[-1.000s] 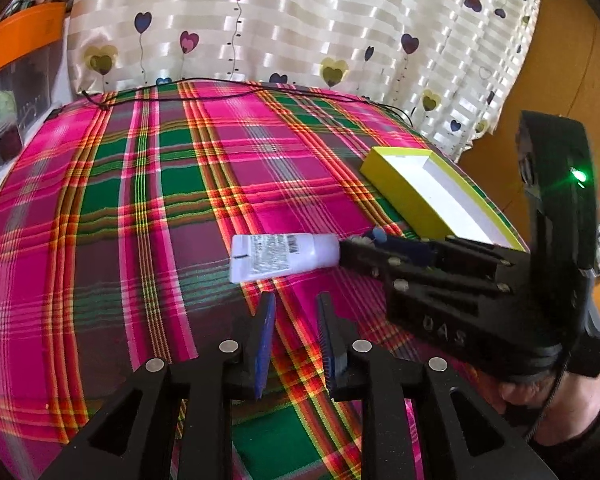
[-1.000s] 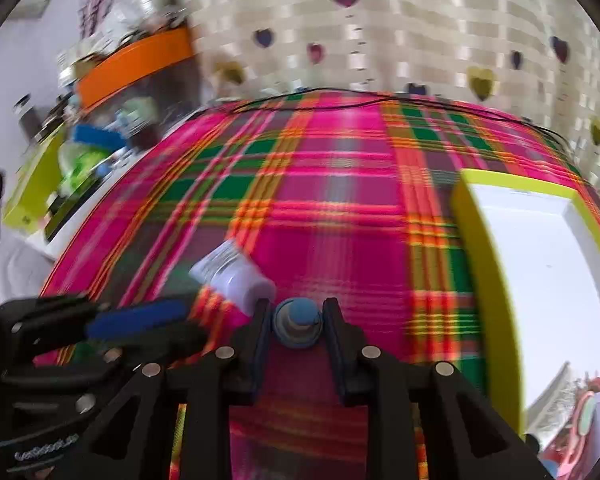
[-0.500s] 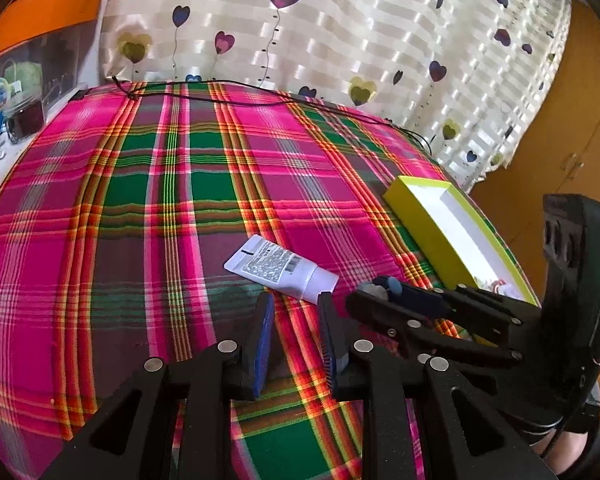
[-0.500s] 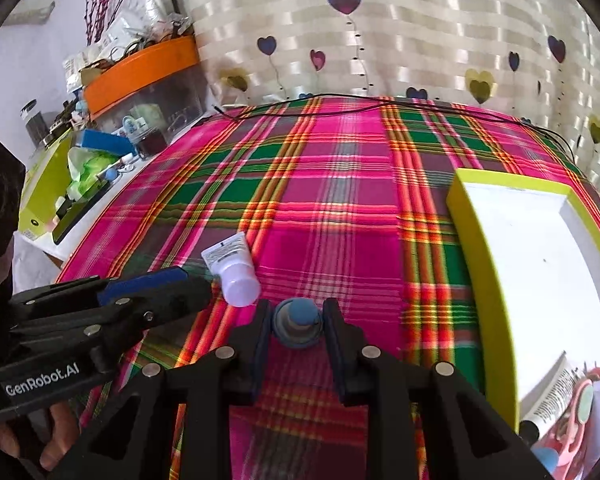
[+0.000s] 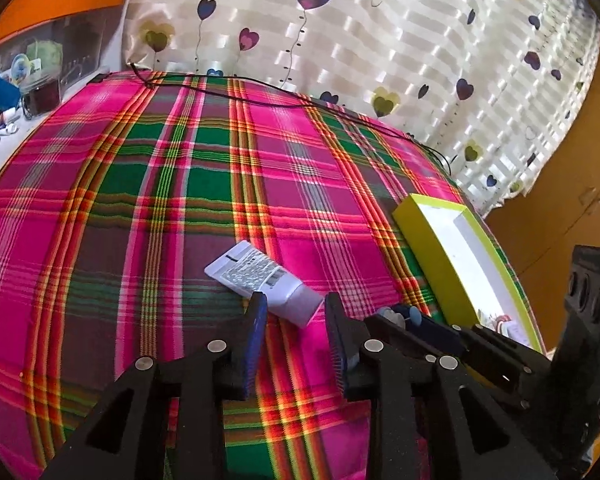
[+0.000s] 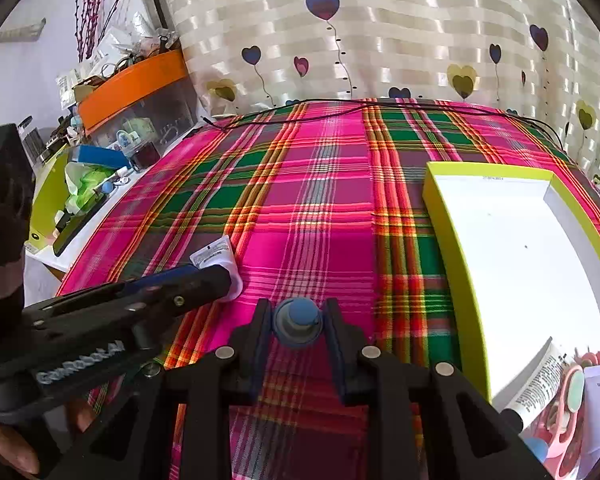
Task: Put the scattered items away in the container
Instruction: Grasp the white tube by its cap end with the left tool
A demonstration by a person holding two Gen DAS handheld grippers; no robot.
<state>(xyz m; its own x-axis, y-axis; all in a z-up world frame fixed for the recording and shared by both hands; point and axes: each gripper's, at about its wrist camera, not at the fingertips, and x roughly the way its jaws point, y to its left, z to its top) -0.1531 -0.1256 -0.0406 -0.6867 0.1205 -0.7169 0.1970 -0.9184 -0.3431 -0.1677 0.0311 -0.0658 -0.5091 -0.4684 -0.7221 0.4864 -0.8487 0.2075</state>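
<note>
Pink, green and orange plaid cloth [image 5: 148, 208] covers the surface, with a striped satin curtain [image 5: 380, 40] printed with hearts hanging behind it and a thin black cable [image 5: 260, 88] lying along the far edge.

From the left wrist view, the left gripper [image 5: 294, 312] points down at the cloth, its black arms ending in ribbed blue pads. Its jaws have just been opening and now stand wide, with the cap end of a soft white squeeze tube [image 5: 260, 276] lying between the fingertips; the pads do not seem to press it. The tube lies flat on the cloth, its crimped end pointing away and left. To the right sits a shallow rectangular box [image 5: 432, 256], yellow-green outside, white inside. The right gripper [image 5: 404, 314] reaches in from the lower right, just beside the left one.

From the right wrist view, the right gripper [image 6: 297, 320] is closed on a small round bottle [image 6: 298, 322] with a blue cap, held above the cloth. The box [image 6: 444, 216] lies to the right, holding another tube [image 6: 540, 384], pink scissors [image 6: 568, 404] and a paper slip in its near corner. The left gripper [image 6: 224, 280] lies across from the left, its tip over the white tube [image 6: 216, 256]. A fingertip [image 6: 12, 452] shows under its handle. An orange-lidded bin [image 6: 136, 92] stands on a cluttered side shelf.
</note>
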